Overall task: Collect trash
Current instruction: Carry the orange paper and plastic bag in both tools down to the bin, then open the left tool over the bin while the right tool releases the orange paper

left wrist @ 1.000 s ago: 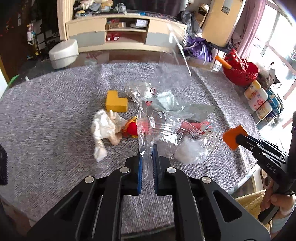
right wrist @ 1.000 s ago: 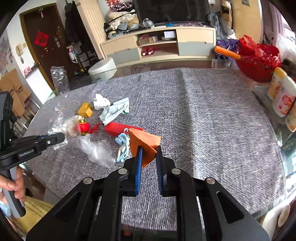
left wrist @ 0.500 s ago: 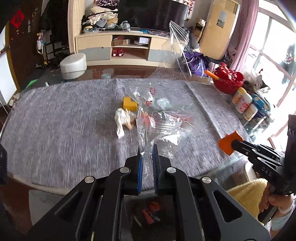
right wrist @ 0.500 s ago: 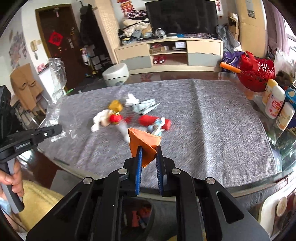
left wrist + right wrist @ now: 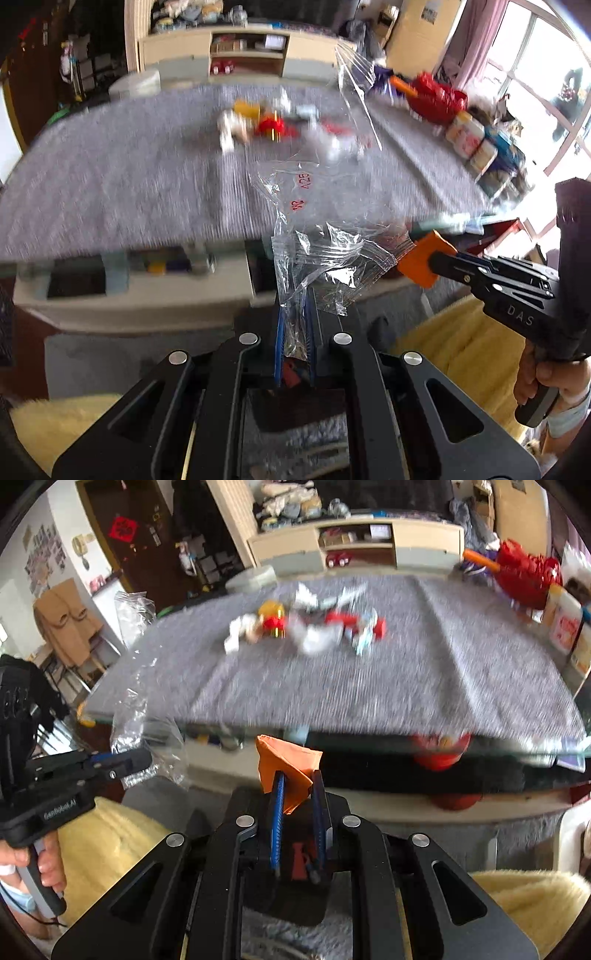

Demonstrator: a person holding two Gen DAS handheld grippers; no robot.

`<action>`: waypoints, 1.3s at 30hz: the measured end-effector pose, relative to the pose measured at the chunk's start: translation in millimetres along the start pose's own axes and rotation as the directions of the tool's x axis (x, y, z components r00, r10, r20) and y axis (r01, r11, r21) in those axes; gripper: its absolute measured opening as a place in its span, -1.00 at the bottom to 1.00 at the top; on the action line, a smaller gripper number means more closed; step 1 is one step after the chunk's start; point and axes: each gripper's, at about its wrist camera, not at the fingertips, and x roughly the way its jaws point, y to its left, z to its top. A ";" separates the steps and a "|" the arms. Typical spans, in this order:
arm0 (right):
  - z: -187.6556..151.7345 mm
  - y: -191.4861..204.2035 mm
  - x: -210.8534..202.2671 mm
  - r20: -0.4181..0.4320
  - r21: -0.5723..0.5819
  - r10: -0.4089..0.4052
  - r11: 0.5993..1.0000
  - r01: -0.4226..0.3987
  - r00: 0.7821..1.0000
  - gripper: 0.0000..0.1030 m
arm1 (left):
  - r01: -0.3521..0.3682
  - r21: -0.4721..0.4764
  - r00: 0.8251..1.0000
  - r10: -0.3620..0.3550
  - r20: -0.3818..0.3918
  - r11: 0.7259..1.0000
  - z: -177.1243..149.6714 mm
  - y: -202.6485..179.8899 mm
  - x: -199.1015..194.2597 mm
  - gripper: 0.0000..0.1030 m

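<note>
My left gripper (image 5: 294, 310) is shut on a clear crinkled plastic bag (image 5: 325, 243) with red print, held up in front of the table edge. My right gripper (image 5: 298, 779) is shut on a folded orange paper scrap (image 5: 286, 762), also off the table, over the floor. In the left wrist view the right gripper (image 5: 439, 258) and its orange scrap (image 5: 421, 264) sit just right of the bag. In the right wrist view the left gripper (image 5: 136, 758) holds the bag (image 5: 131, 723) at the left. A blurred heap of trash (image 5: 306, 627) lies far off on the grey tablecloth (image 5: 332, 686).
A red basket (image 5: 528, 576) and white bottles (image 5: 561, 622) stand at the table's right edge. Below the tabletop a shelf (image 5: 129, 273) holds small items. Yellow fleece (image 5: 107, 838) lies near both hands. A TV cabinet (image 5: 240, 55) stands at the back.
Both grippers have pulled back from over the tablecloth to beyond its near edge, carrying the bag and the orange scrap. The trash heap now looks farther away.
</note>
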 end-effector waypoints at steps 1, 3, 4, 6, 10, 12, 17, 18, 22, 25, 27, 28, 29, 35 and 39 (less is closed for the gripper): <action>-4.8 1.3 4.1 -0.013 -0.003 -0.005 1.000 0.005 1.000 -0.70 | 0.002 -0.005 1.000 -0.002 -0.025 1.000 -9.0 1.0 7.8 -0.84; -15.2 3.9 13.7 -0.042 -0.008 -0.014 1.000 0.014 0.999 -0.70 | 0.005 -0.012 0.998 -0.006 -0.055 1.000 -19.9 3.3 17.9 -0.84; -21.2 4.7 18.3 -0.056 -0.008 -0.015 1.000 0.014 0.998 -0.70 | 0.008 -0.020 0.997 -0.009 -0.075 1.000 -27.0 5.3 24.8 -0.84; -30.6 6.2 23.7 -0.077 -0.007 -0.019 1.000 0.018 0.997 -0.70 | 0.012 -0.035 0.994 -0.016 -0.108 0.999 -38.8 8.5 35.3 -0.84; -42.9 7.7 39.3 -0.123 0.008 -0.022 1.000 0.023 0.992 -0.70 | 0.019 -0.039 0.986 -0.025 -0.164 0.999 -57.3 11.8 54.4 -0.84; -46.3 7.8 45.6 -0.142 0.016 -0.023 1.000 0.026 0.990 -0.70 | 0.025 -0.037 0.982 -0.031 -0.188 0.999 -63.5 10.6 64.2 -0.84; -55.3 5.4 63.8 -0.196 0.041 -0.018 0.999 0.027 0.980 -0.69 | 0.037 -0.038 0.968 -0.045 -0.246 0.999 -76.8 9.9 83.0 -0.84; -56.3 5.5 66.0 -0.203 0.041 -0.019 0.999 0.027 0.979 -0.70 | 0.038 -0.039 0.966 -0.047 -0.256 0.999 -78.0 9.4 86.7 -0.84; -56.9 5.0 72.7 -0.223 0.053 -0.002 0.999 0.014 0.975 -0.69 | 0.042 -0.038 0.957 -0.051 -0.286 0.998 -82.7 7.2 97.2 -0.83; -56.4 7.4 75.9 -0.233 0.055 0.020 0.998 -0.007 0.972 -0.69 | 0.049 -0.034 0.953 -0.057 -0.299 0.998 -83.6 4.7 101.4 -0.81; -55.7 9.2 77.9 -0.237 0.059 0.032 0.998 -0.018 0.971 -0.65 | 0.053 -0.032 0.950 -0.060 -0.305 0.998 -84.5 4.6 103.7 -0.78; -55.6 9.6 79.0 -0.240 0.060 0.035 0.998 -0.021 0.970 -0.65 | 0.053 -0.033 0.949 -0.061 -0.308 0.998 -84.7 4.1 105.2 -0.76; -55.4 10.1 79.3 -0.242 0.060 0.037 0.998 -0.023 0.970 -0.65 | 0.054 -0.036 0.948 -0.062 -0.311 0.998 -84.2 4.5 105.8 -0.70; -54.8 6.8 84.1 -0.252 0.074 0.039 0.997 -0.021 0.967 -0.57 | 0.047 -0.055 0.949 -0.062 -0.310 0.997 -82.0 8.4 106.9 -0.36; -52.7 4.2 84.6 -0.247 0.087 0.043 0.996 -0.022 0.968 -0.28 | 0.038 -0.051 0.950 -0.052 -0.307 0.998 -81.0 10.0 105.8 -0.24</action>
